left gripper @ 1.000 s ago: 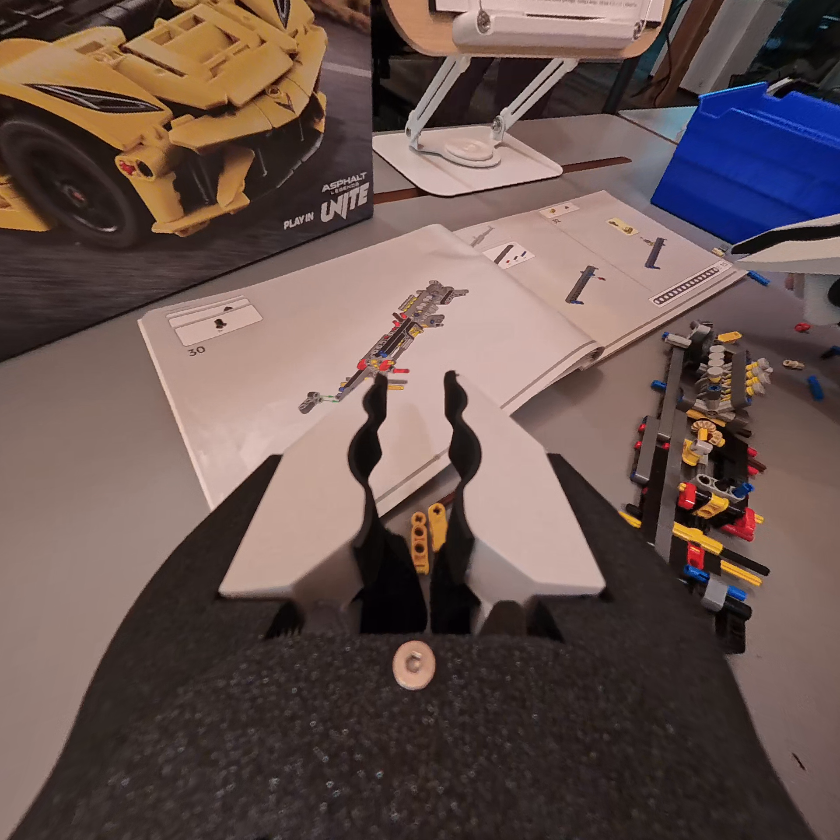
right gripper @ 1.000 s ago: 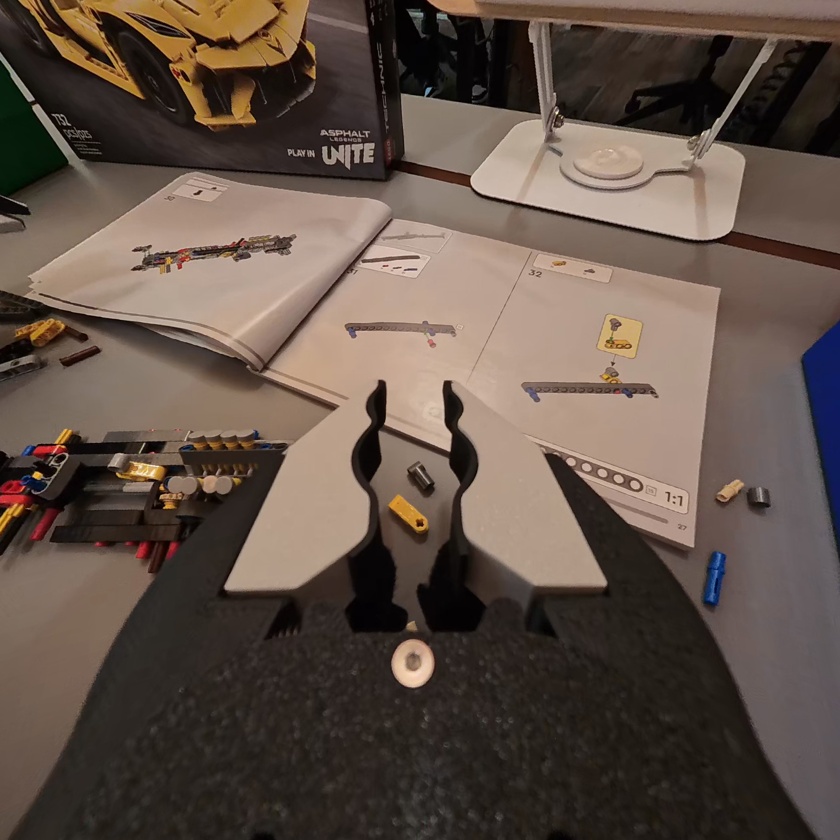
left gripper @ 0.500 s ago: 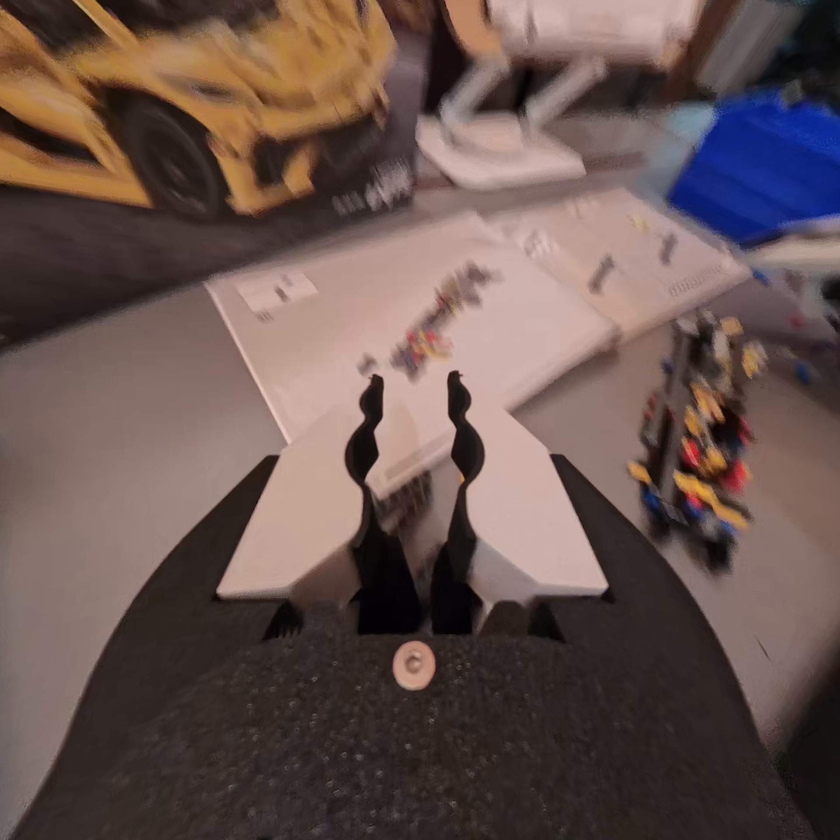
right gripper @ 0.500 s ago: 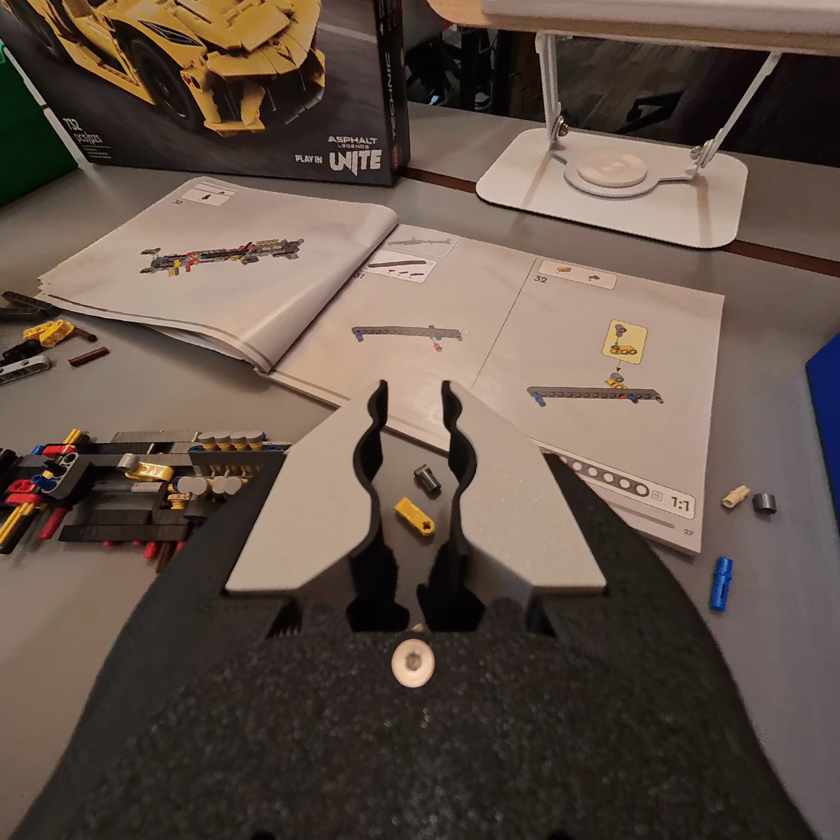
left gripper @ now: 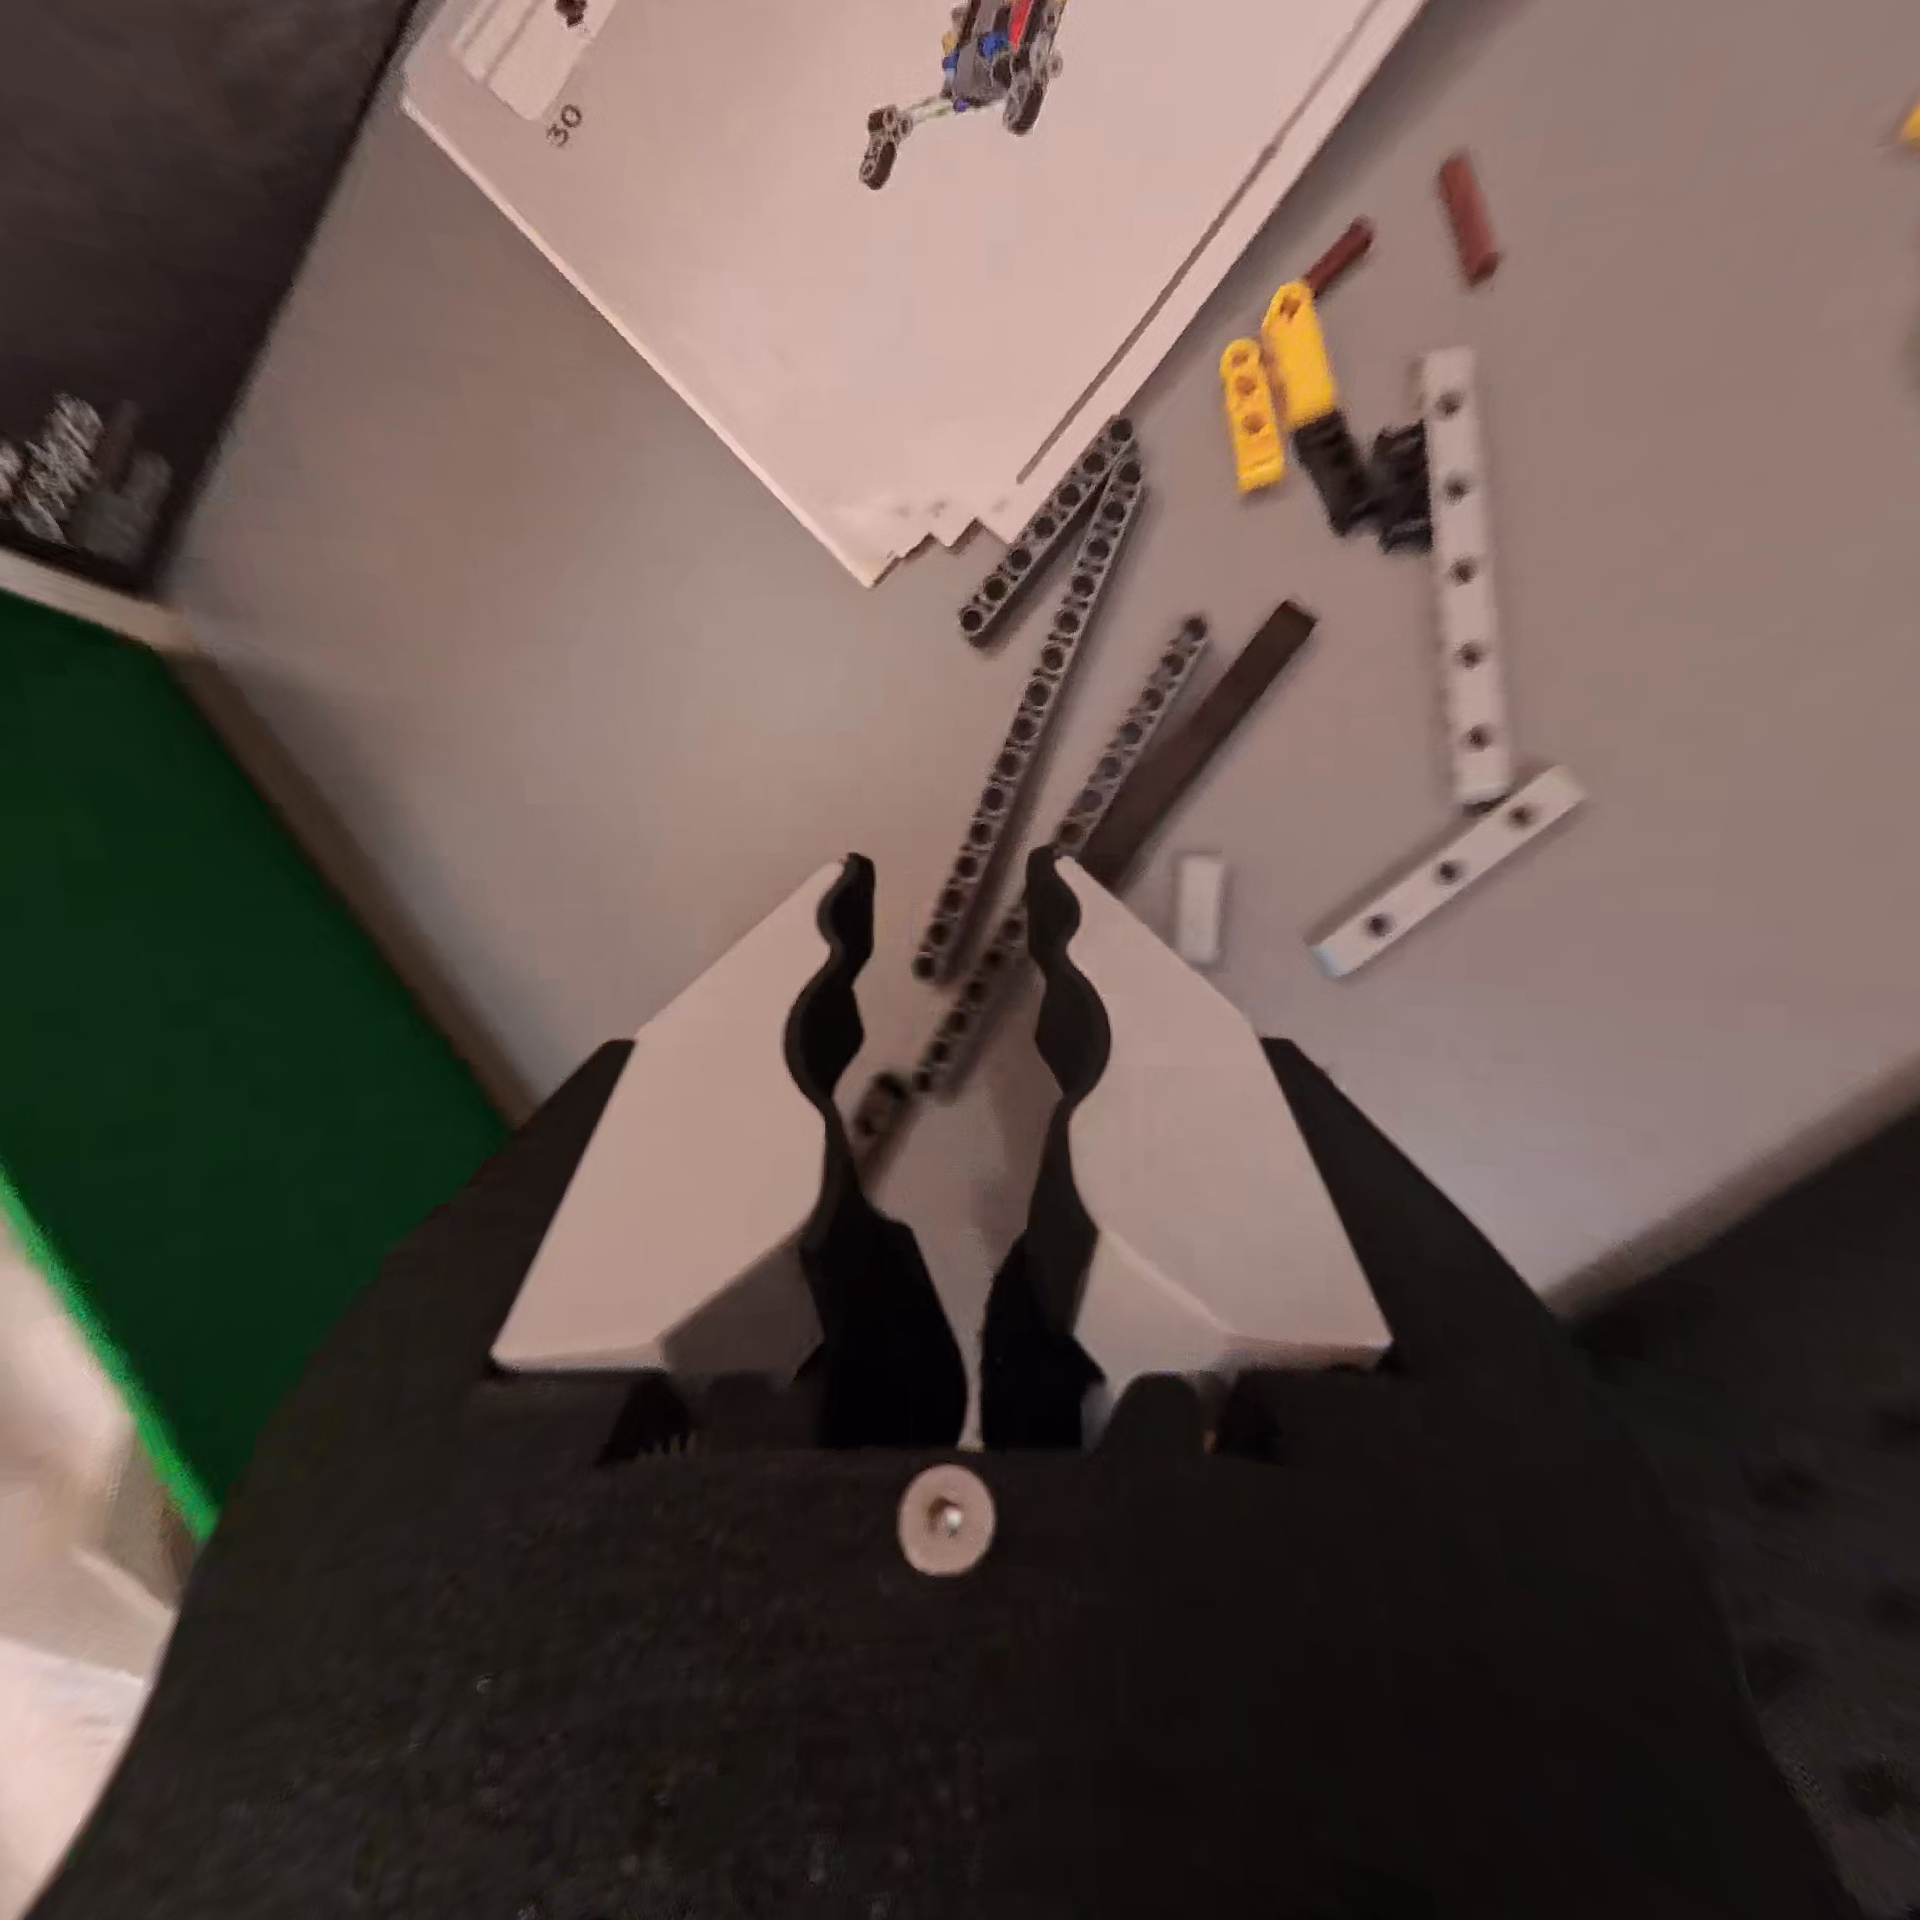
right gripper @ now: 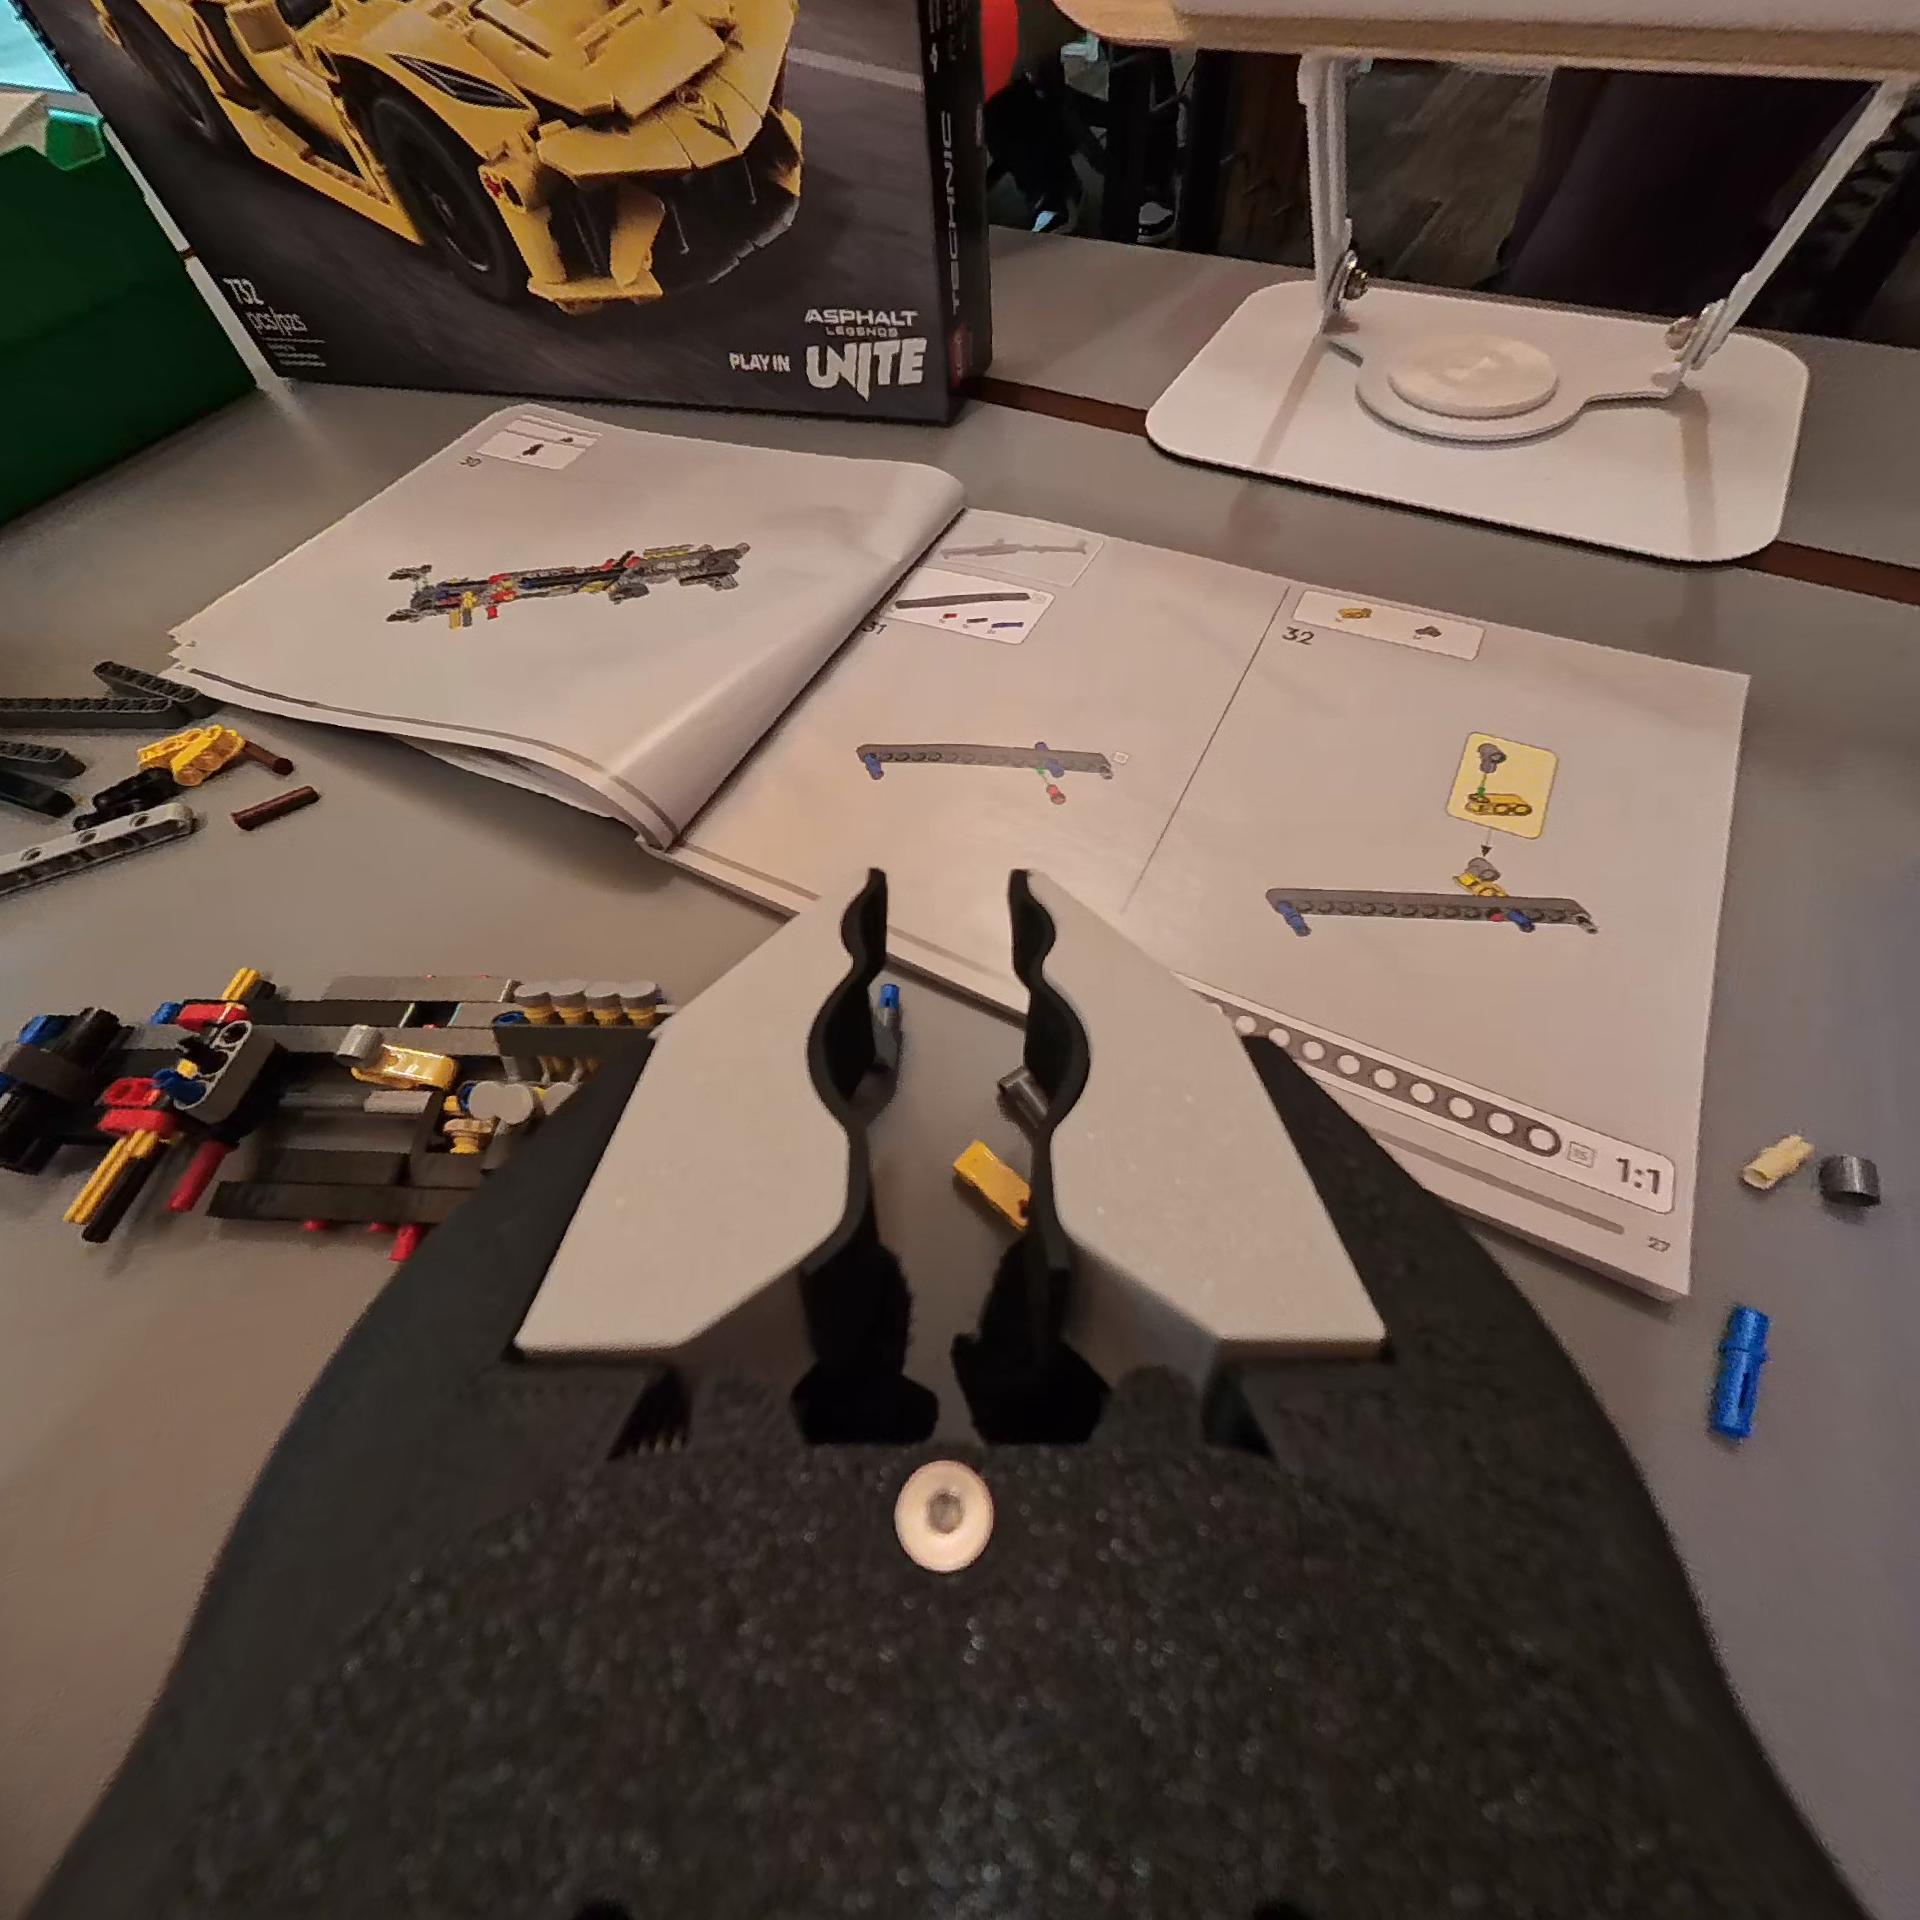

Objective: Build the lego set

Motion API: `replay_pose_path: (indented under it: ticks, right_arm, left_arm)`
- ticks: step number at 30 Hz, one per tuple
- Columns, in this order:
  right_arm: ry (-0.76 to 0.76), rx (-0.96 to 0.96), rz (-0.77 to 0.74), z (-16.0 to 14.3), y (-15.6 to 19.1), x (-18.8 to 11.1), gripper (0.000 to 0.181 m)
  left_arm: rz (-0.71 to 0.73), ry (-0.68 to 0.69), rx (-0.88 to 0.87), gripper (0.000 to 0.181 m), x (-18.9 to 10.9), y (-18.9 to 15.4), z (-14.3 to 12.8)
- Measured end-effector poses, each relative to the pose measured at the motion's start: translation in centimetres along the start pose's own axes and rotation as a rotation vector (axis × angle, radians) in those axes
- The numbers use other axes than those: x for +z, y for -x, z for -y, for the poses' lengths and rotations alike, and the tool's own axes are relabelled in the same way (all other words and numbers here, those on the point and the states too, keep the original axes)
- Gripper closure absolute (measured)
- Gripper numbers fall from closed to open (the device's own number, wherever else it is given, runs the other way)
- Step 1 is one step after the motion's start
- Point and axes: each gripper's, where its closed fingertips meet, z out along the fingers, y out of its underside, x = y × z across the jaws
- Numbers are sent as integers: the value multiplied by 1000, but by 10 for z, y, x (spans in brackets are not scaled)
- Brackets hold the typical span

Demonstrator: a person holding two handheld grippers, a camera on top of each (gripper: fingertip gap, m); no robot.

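Left gripper (left gripper: 951, 883) newly over beams (left gripper: 1023, 758) — blurred

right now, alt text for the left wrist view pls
The open left gripper points down at long dark grey holed beams lying crossed on a grey table, empty-handed. Yellow connectors, light grey beams and an instruction booklet's corner lie beyond; the picture is slightly blurred.
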Motion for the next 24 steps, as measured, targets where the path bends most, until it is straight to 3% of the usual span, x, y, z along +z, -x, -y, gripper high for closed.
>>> replay_pose_path:
  ticks: [2,4,11,13,15,18,22,24]
  right_arm:
    - [-3,-4,3,1,-1,0,159]
    - [-5,-8,-3,0,-3,2,159]
    - [-10,4,-1,0,-5,0,159]
    - [-13,1,1,0,-5,0,159]
    - [-14,-4,4,0,-4,0,160]
    - [-23,-13,7,2,-3,-1,160]
    - [-52,-9,1,4,-1,-10,160]
    - [-86,5,-11,5,1,-20,161]
  left_arm:
    - [15,91,139,154,5,11,-5]
    - [-60,131,222,154,13,6,-3]
    - [-256,170,231,159,30,-8,7]
    - [-276,182,227,161,34,-10,7]
    - [-290,193,242,175,36,-14,6]
    - [-271,180,264,175,34,-15,11]
    - [-209,128,284,175,13,-9,34]
    - [-184,25,291,175,-4,-12,74]
